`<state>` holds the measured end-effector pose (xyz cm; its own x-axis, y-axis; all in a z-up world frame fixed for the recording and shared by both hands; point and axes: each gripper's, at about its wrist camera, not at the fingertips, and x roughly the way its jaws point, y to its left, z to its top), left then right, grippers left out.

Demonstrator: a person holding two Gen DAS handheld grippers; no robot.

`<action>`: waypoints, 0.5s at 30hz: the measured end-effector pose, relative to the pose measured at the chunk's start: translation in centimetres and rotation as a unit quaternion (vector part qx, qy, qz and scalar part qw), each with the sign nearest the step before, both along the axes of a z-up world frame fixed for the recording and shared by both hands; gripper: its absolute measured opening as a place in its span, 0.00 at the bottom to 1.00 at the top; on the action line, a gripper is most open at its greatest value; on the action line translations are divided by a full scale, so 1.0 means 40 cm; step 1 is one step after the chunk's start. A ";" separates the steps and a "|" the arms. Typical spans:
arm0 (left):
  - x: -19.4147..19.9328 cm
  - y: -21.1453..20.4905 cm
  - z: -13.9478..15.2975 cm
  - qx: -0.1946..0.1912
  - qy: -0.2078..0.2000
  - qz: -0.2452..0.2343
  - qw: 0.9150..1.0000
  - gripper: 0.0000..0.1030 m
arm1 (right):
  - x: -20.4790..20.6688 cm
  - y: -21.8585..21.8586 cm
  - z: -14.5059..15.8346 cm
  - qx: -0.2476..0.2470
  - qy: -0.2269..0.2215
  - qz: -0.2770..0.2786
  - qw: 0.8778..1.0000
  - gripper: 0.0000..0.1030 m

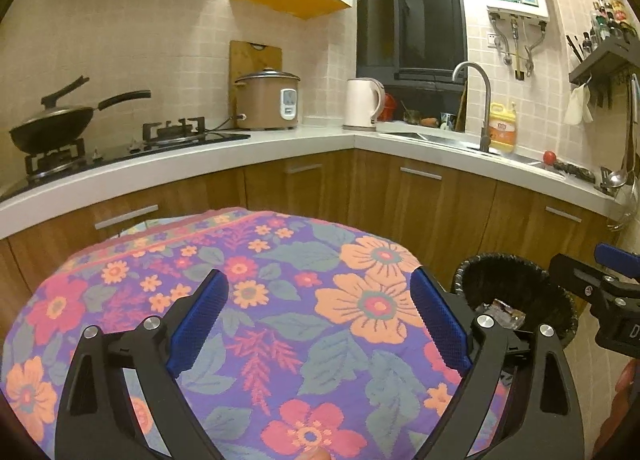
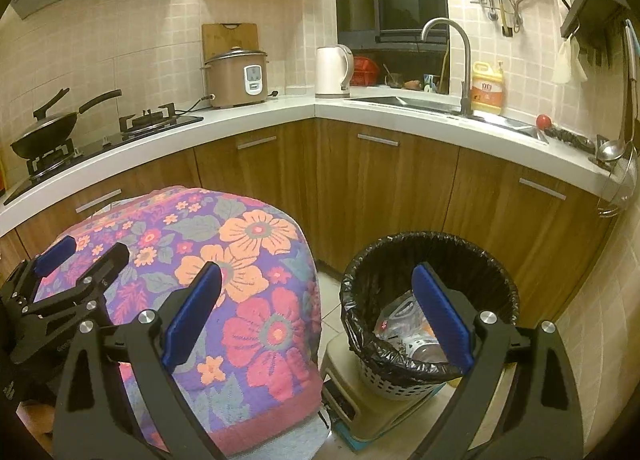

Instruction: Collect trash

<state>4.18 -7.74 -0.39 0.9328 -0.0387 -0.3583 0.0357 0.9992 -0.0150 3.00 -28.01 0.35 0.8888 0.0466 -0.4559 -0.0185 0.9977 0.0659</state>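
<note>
A trash bin [image 2: 430,260] lined with a black bag stands on a low stool to the right of a table under a floral cloth [image 2: 224,260]. Plastic wrappers and other trash [image 2: 404,324] lie inside the bin. My right gripper [image 2: 320,276] is open and empty, between the table edge and the bin. My left gripper [image 1: 320,284] is open and empty above the floral cloth [image 1: 280,300]. The bin [image 1: 516,284] shows at the right in the left wrist view, with the right gripper [image 1: 608,284] beside it. The left gripper [image 2: 80,256] shows at the left in the right wrist view.
A white L-shaped counter [image 2: 280,112] with wooden cabinets runs behind. It bears a gas stove with a wok [image 2: 44,132], a rice cooker [image 2: 236,76], a kettle [image 2: 334,70], a sink with a tap [image 2: 460,60] and a yellow detergent bottle [image 2: 486,88].
</note>
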 end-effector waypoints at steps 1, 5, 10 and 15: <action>0.000 0.000 0.000 0.000 0.001 0.000 1.000 0.87 | 0.001 0.000 -0.001 0.000 0.000 0.000 1.000 0.89; 0.002 0.005 -0.003 -0.004 0.005 0.001 1.000 0.88 | 0.004 -0.002 -0.004 0.000 0.002 -0.001 1.000 0.90; 0.003 0.008 -0.004 -0.010 0.010 0.002 1.000 0.91 | 0.004 -0.004 -0.004 0.003 0.002 -0.008 1.000 0.91; -0.001 0.011 -0.002 -0.012 0.006 0.001 1.000 0.91 | 0.003 -0.001 -0.001 0.001 0.000 -0.010 1.000 0.91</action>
<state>4.15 -7.31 -0.46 0.9283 -0.0454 -0.3690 0.0332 0.9987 -0.0393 3.11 -28.04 0.29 0.8893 0.0297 -0.4563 0.0018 0.9976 0.0685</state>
